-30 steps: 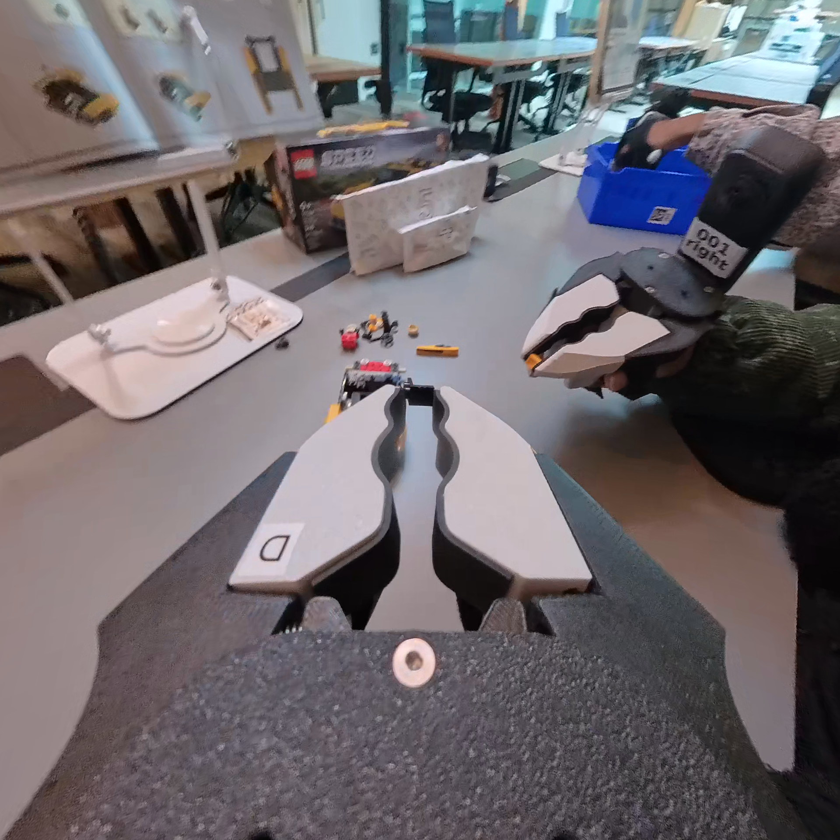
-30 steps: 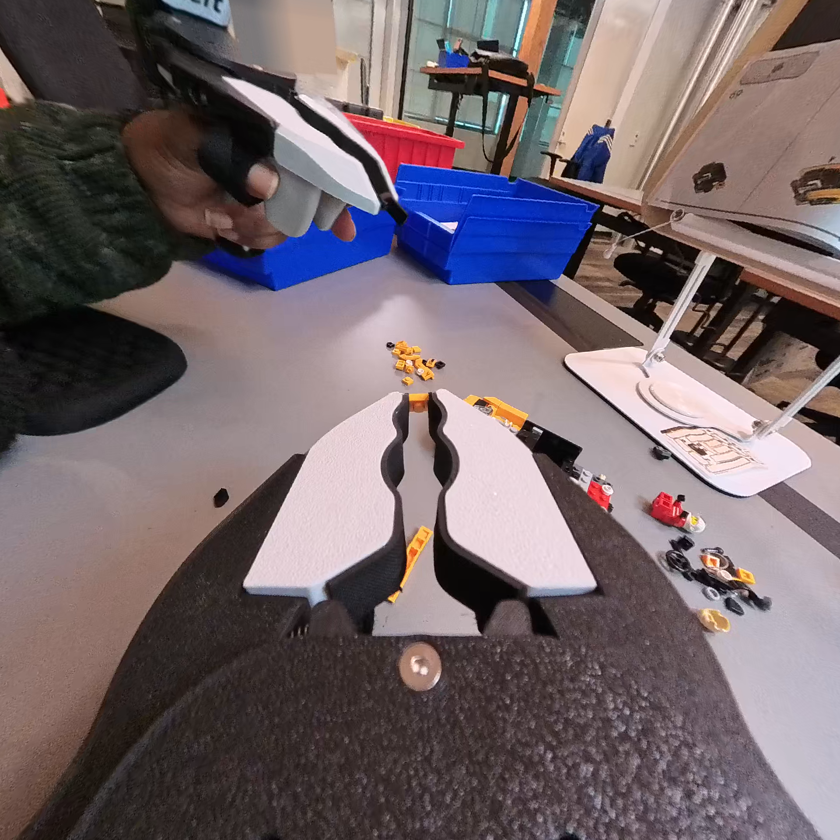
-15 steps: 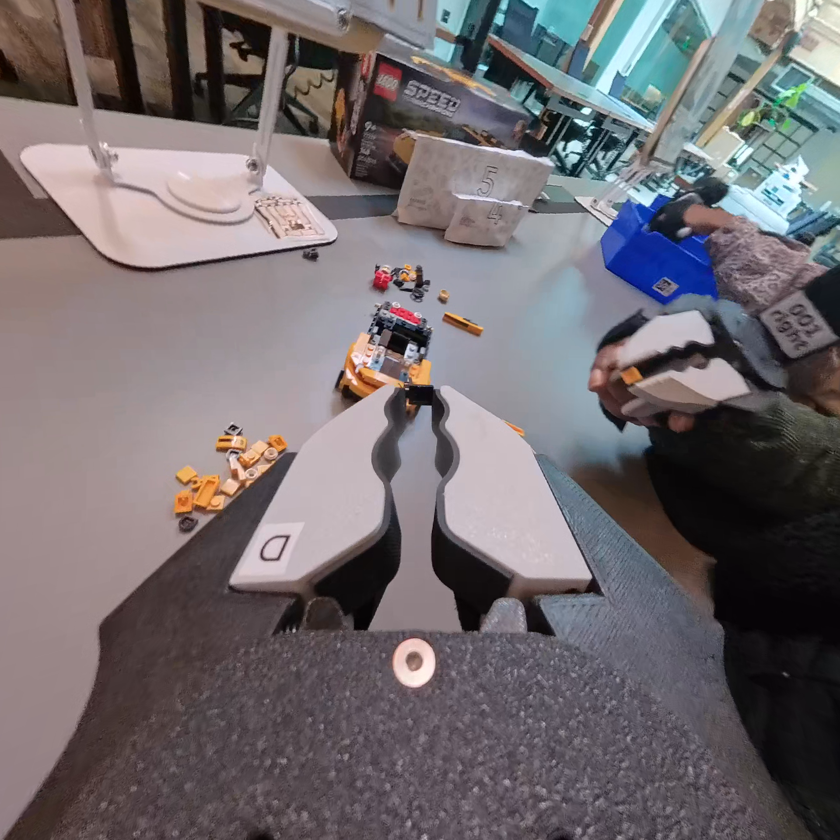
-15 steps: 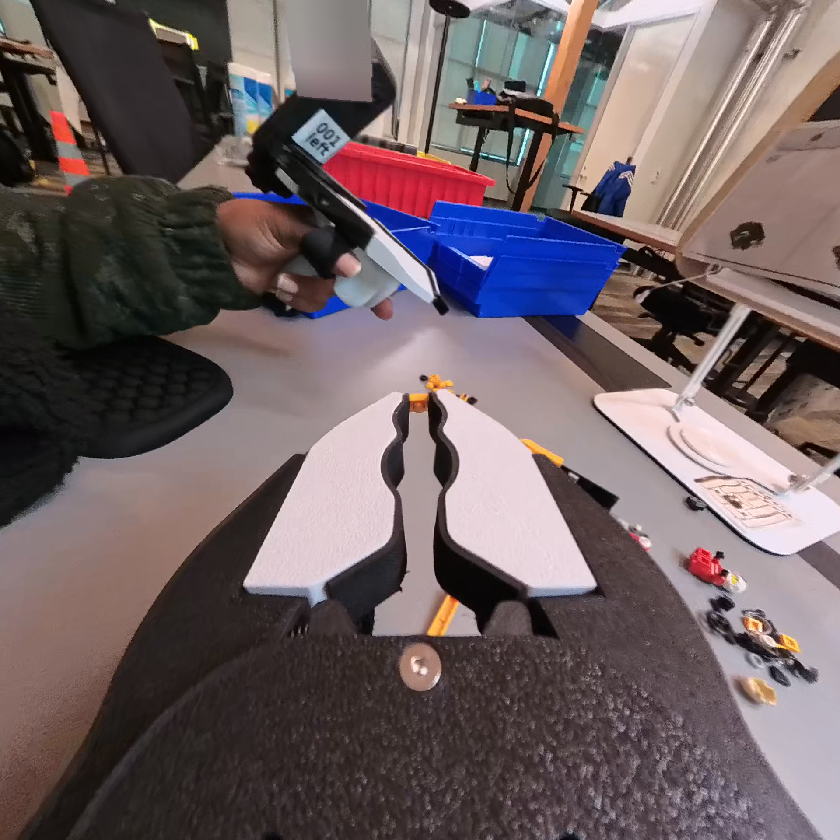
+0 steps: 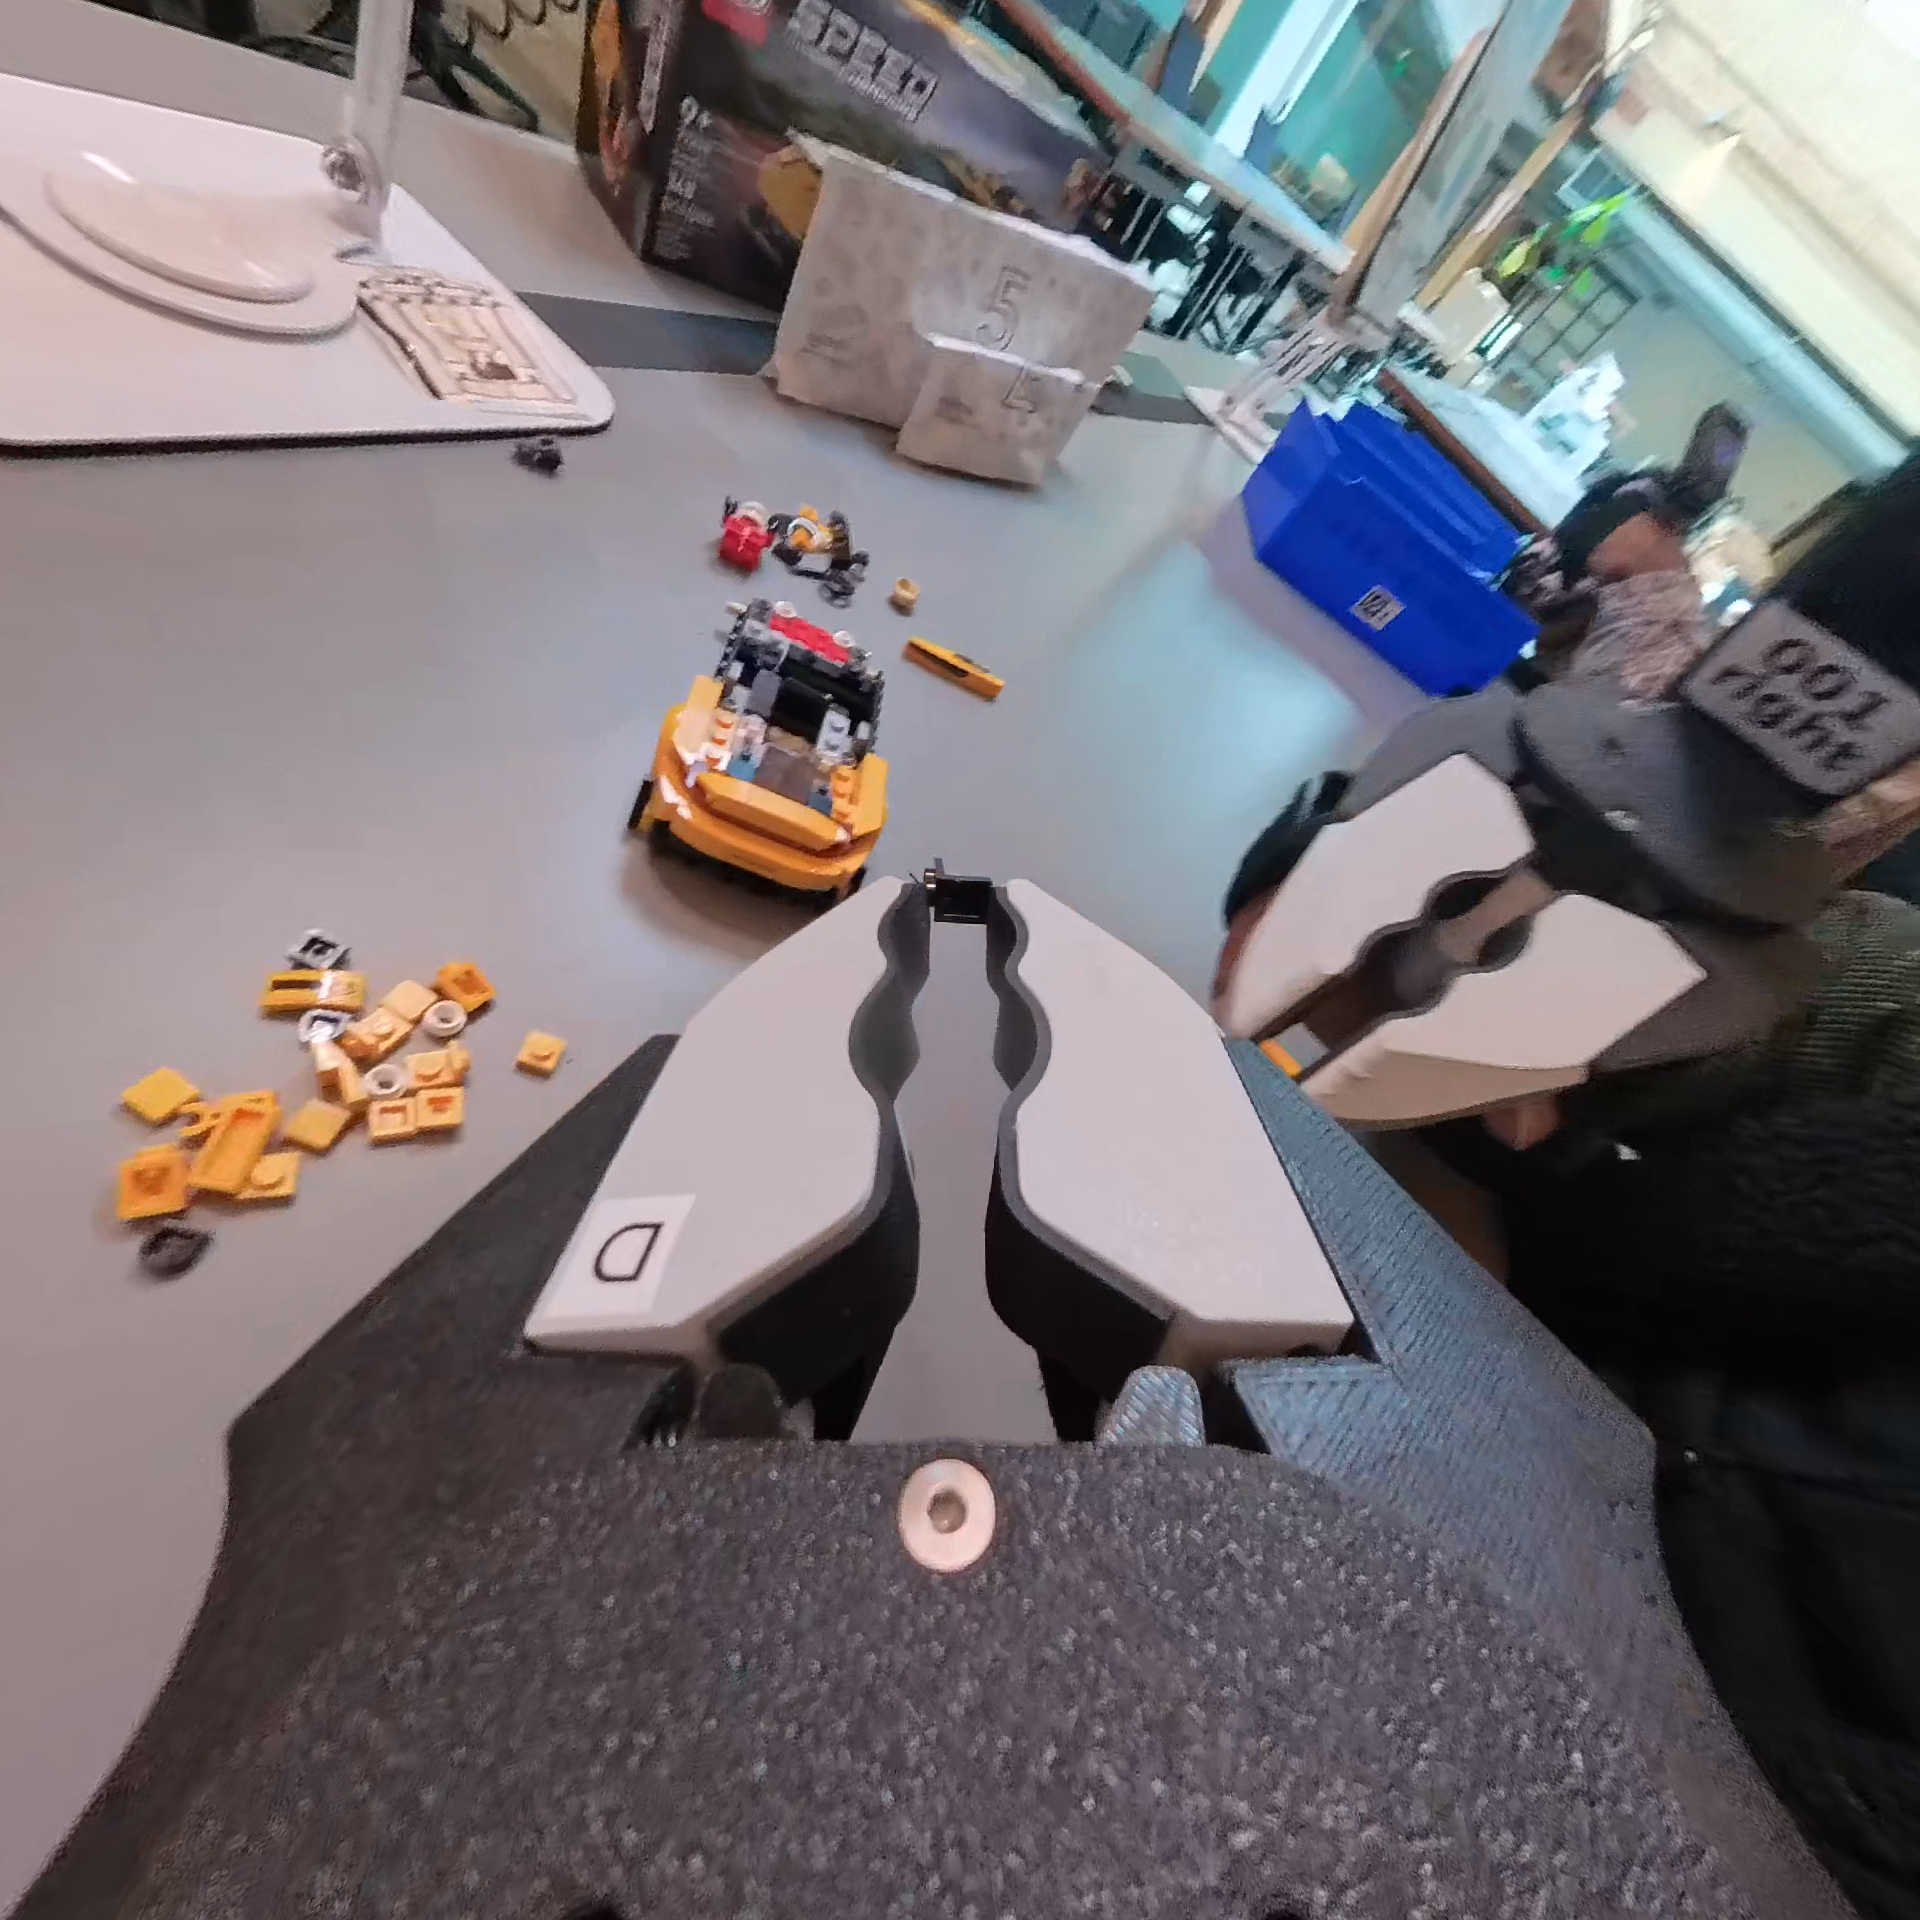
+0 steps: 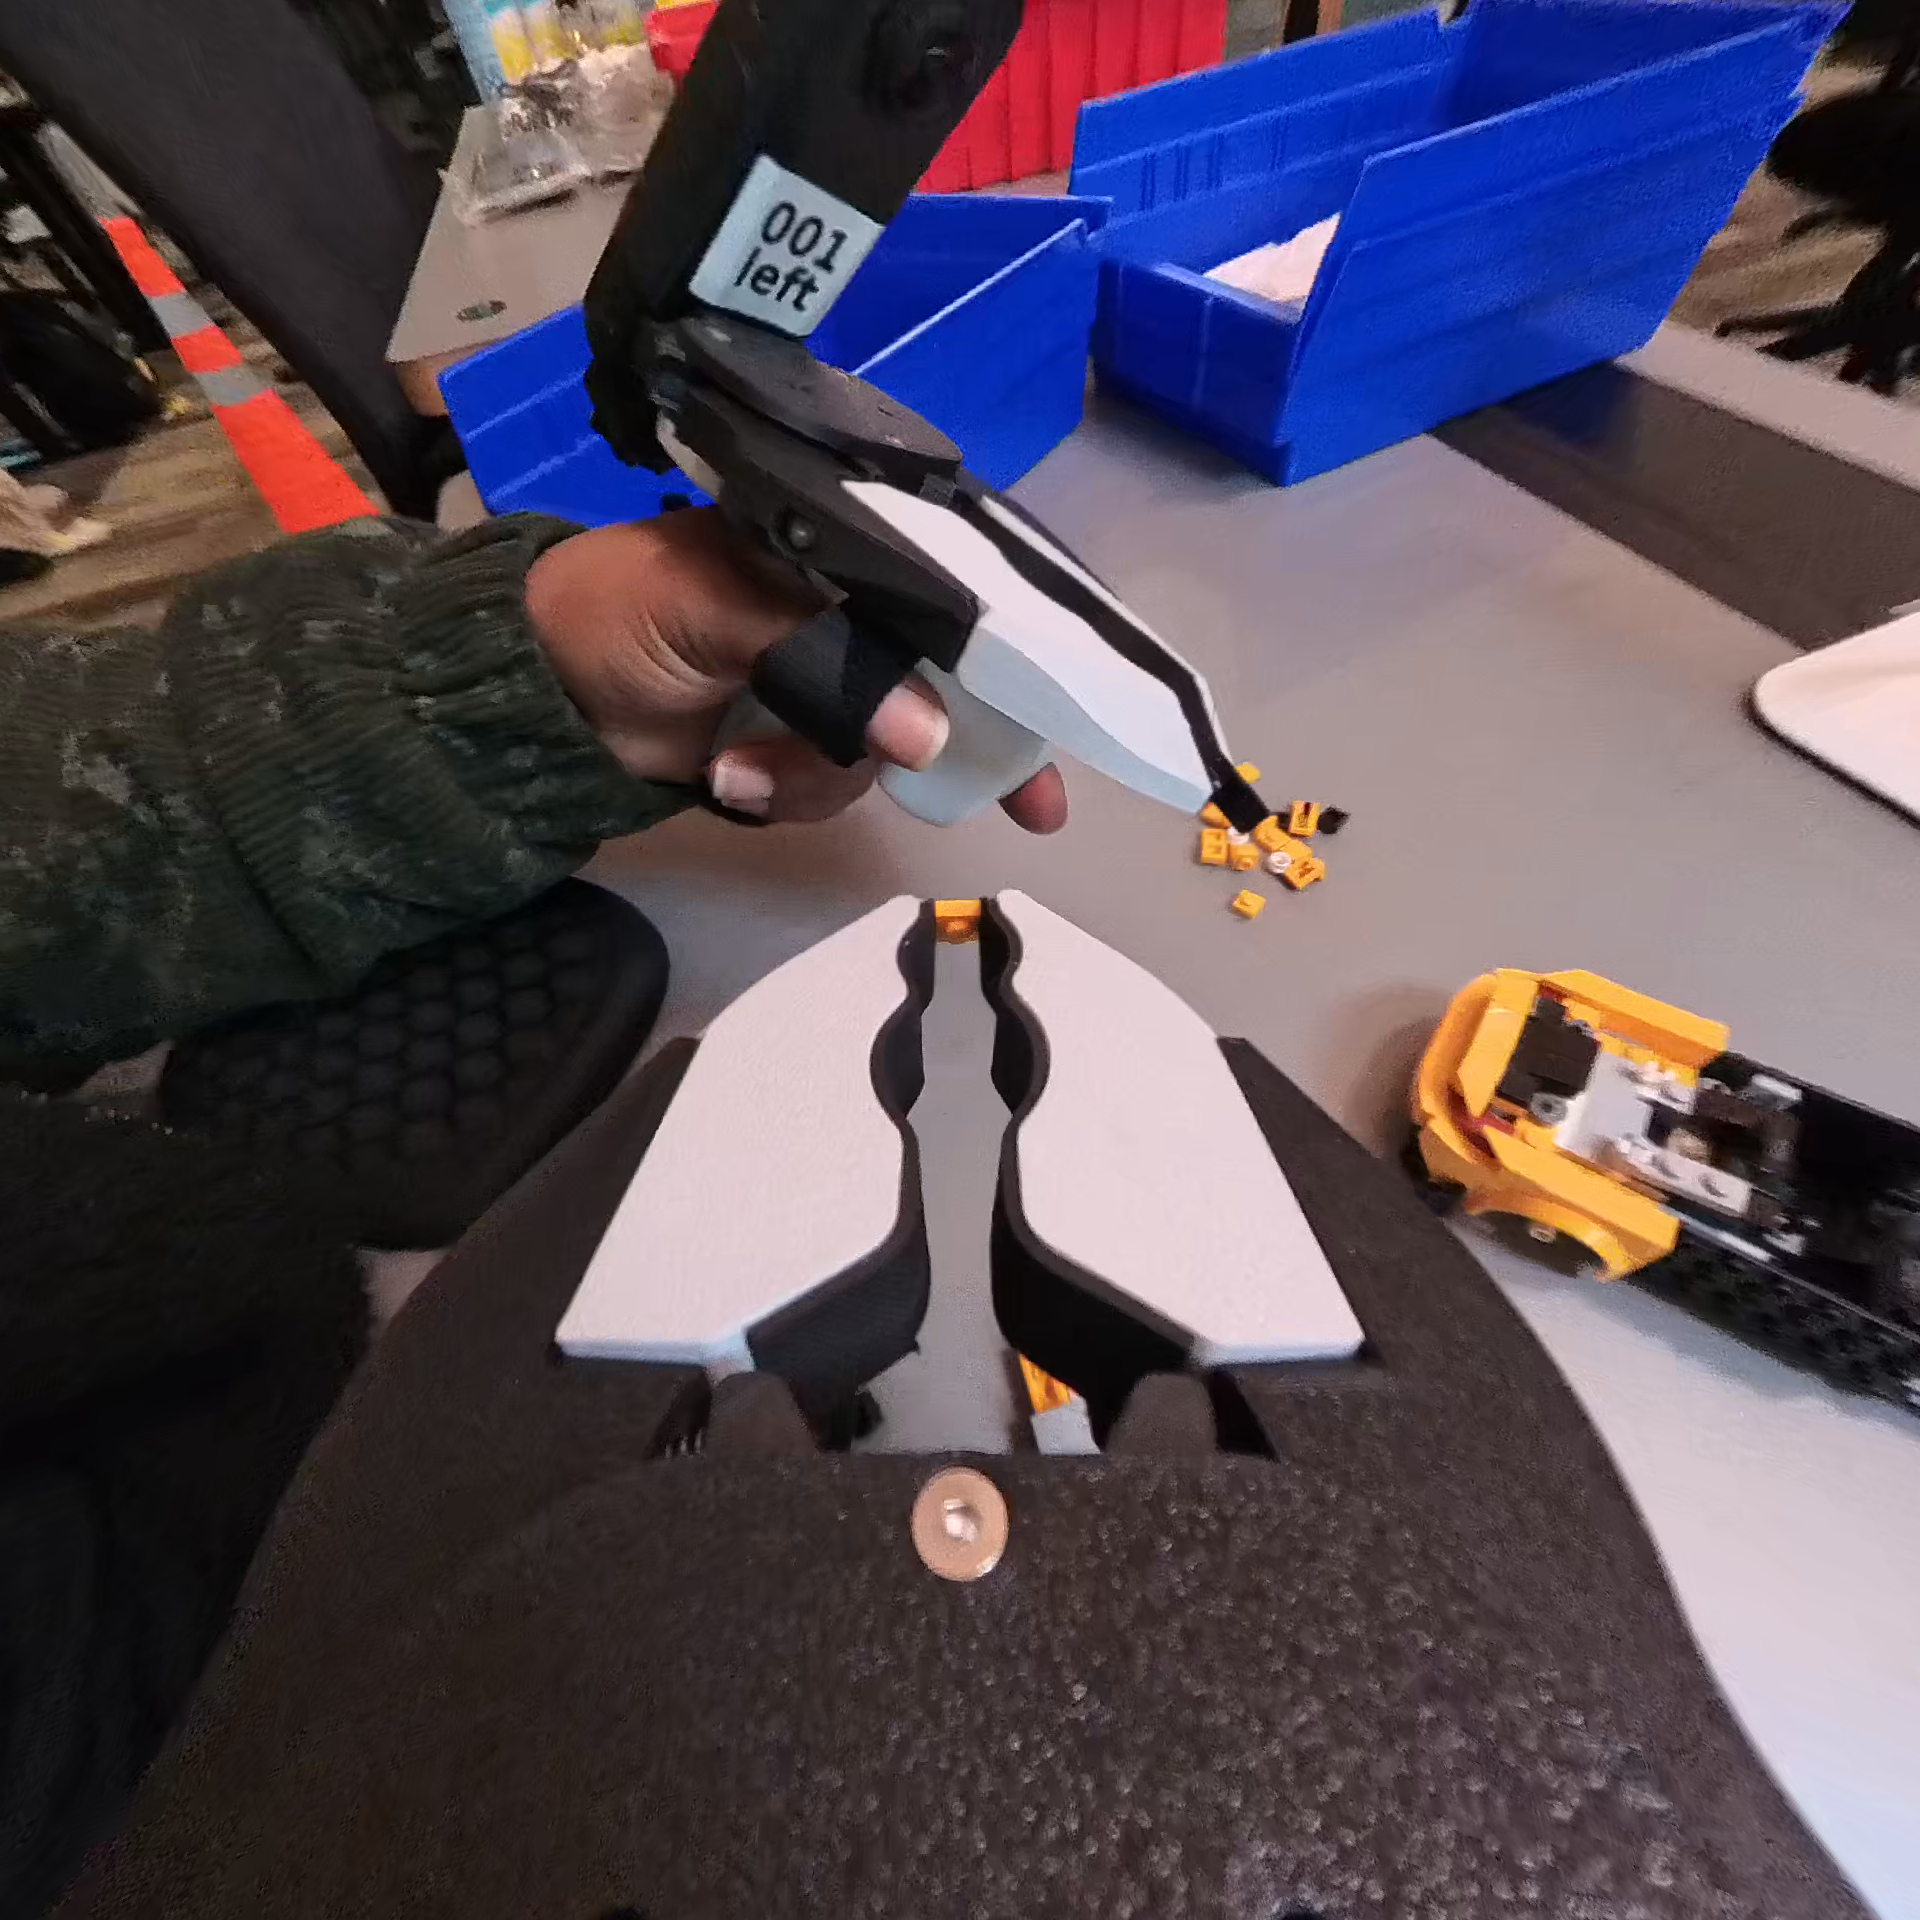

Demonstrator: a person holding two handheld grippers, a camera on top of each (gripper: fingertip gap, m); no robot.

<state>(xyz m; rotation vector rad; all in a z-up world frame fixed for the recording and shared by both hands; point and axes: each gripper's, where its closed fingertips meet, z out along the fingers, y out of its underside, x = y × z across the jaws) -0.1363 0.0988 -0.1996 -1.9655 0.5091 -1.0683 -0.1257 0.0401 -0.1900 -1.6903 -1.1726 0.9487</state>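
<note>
I'm looking down at a grey table with a dark strip across it. On it sit a half-built yellow toy brick car, a scatter of small yellow bricks, a yellow bar piece, a red and black cluster of parts, a white stand base, paper bags, a boxed brick set and blue bins.

Left wrist view: rides behind its own tongs, low over the grey counter, facing the yellow brick car.
Right wrist view: behind its tongs, facing the blue bins.
Shared: car, loose yellow pieces, each other's tongs.
</note>
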